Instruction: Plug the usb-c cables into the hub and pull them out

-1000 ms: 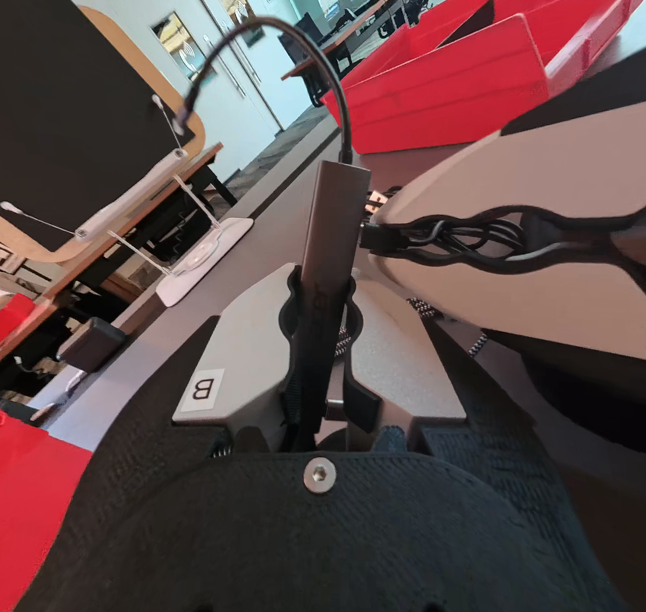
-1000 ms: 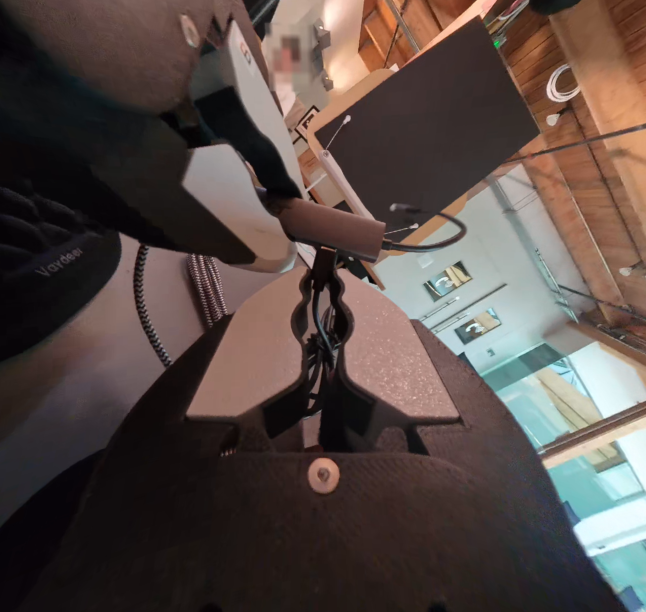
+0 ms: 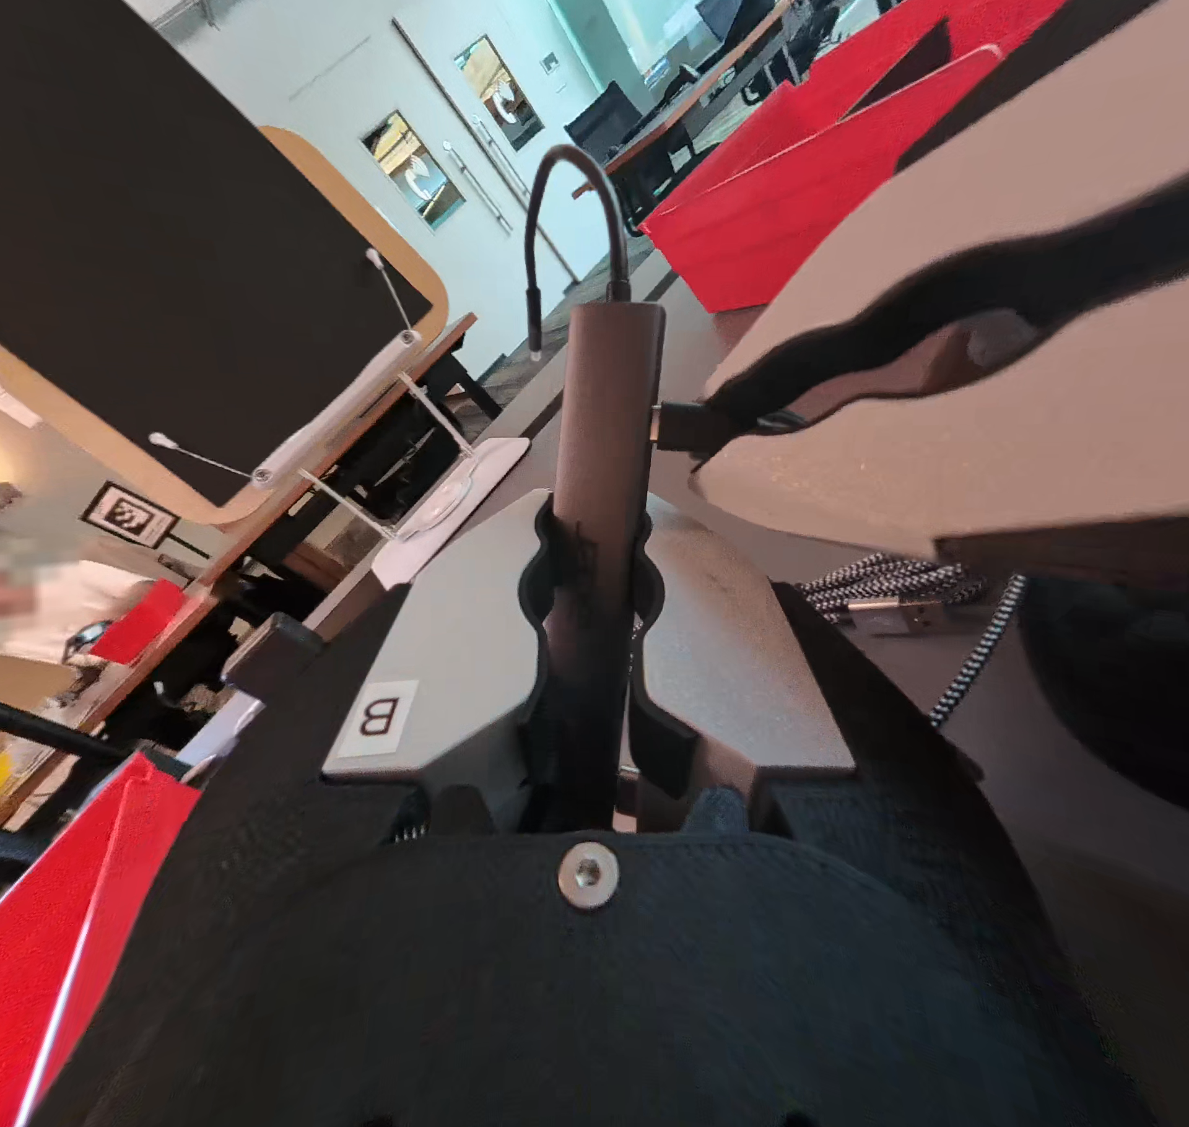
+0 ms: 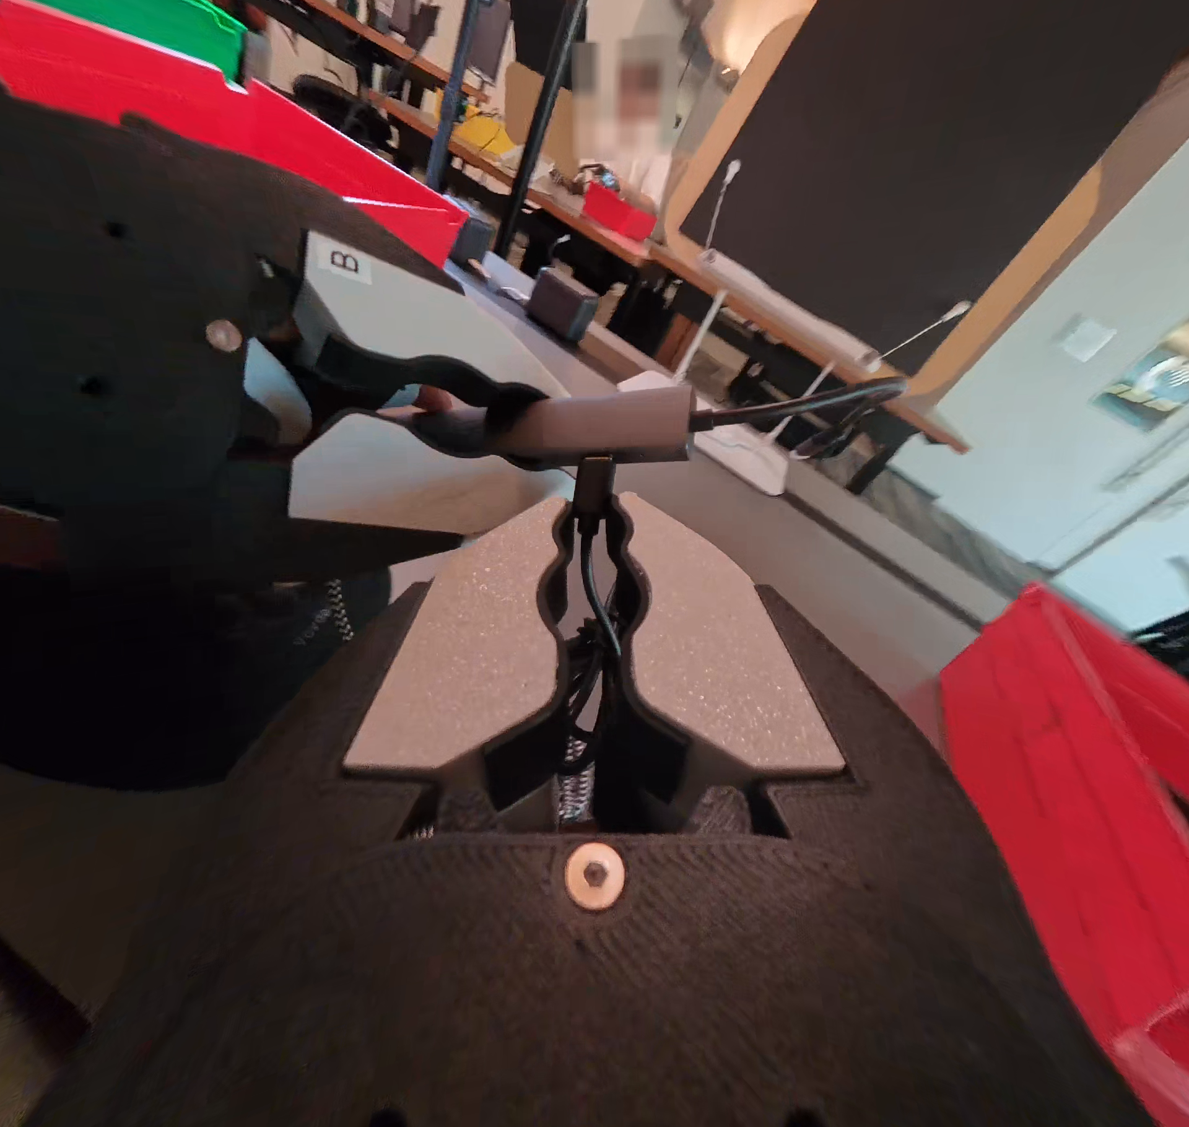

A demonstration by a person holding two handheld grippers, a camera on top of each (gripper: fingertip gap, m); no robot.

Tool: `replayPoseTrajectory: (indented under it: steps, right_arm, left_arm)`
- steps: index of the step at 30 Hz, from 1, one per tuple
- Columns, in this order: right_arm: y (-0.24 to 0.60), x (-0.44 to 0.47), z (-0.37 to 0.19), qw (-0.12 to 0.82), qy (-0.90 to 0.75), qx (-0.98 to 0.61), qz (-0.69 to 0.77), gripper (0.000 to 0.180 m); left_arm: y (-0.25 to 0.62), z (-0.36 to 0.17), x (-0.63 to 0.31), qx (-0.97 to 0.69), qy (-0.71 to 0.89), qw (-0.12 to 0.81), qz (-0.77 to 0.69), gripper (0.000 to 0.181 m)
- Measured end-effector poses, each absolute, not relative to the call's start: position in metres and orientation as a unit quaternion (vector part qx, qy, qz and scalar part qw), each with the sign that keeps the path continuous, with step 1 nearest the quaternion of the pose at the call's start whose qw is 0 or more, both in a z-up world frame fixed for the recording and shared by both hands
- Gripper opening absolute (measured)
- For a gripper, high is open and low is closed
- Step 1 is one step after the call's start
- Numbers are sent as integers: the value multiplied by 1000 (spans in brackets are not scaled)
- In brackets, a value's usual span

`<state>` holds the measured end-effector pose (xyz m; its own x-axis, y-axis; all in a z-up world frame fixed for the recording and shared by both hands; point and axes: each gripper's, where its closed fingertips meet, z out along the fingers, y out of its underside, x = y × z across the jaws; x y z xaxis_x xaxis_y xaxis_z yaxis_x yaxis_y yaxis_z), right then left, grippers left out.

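Worktop: grey, long. Red bins at its far end, another red bin near the right tongs.

Left tongs: closed tight on the hub, gripping its lower end. The hub is held up clear of the worktop, its far end pointing away from the tongs. Its own black lead arcs up from that end and hangs free.

Right tongs: closed on the plug of a thin black cable. The plug meets the hub's side at right angles; a strip of bare metal shows at the port, so how far it is seated cannot be told.

Braided cable: black-and-white, coiled on the worktop below the right tongs.
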<state>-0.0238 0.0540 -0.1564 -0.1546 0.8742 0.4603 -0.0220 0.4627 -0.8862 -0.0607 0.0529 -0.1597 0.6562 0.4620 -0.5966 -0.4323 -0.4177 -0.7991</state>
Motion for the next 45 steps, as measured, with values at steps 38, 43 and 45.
replayPoseTrajectory:
  steps: [38, 43, 45]
  right_arm:
    - [136, 28, -39, 590, -504, -283, 564, 3]
    - [206, 62, 16, 599, -385, -305, 633, 4]
    - [235, 62, 24, 593, -368, -328, 637, 4]
  left_arm:
    - [26, -136, -79, -712, -111, 627, 295, 20]
    - [33, -151, -75, -722, -84, 619, 297, 20]
    - [33, -151, -75, -720, -84, 623, 296, 20]
